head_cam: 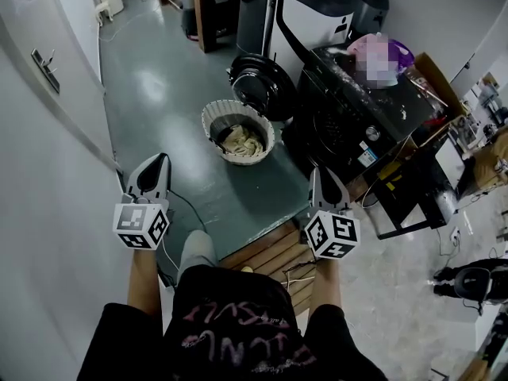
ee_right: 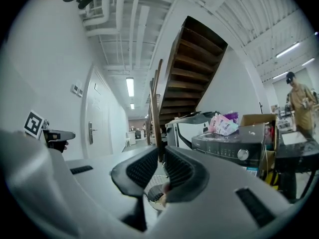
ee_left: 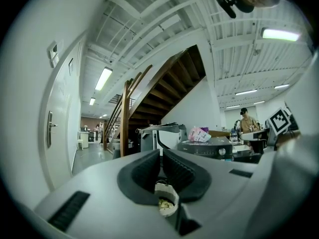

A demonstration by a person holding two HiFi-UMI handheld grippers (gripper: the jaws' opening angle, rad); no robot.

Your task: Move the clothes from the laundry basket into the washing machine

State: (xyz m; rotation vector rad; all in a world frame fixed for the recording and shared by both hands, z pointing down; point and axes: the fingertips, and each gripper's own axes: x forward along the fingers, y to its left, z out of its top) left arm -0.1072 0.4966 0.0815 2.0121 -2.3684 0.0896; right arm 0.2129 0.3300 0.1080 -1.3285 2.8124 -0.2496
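Clothes lie heaped in upright laundry basket.

The 2 forearms reach forward, level. The left gripper has its jaws together. The right gripper has them a slit apart, empty.

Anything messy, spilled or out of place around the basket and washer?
Only the top of the washer stands out: white smears streak its dark surface. The door stands open, fitting the task. The basket sits upright with the clothes inside, and nothing lies spilled on the floor around it.
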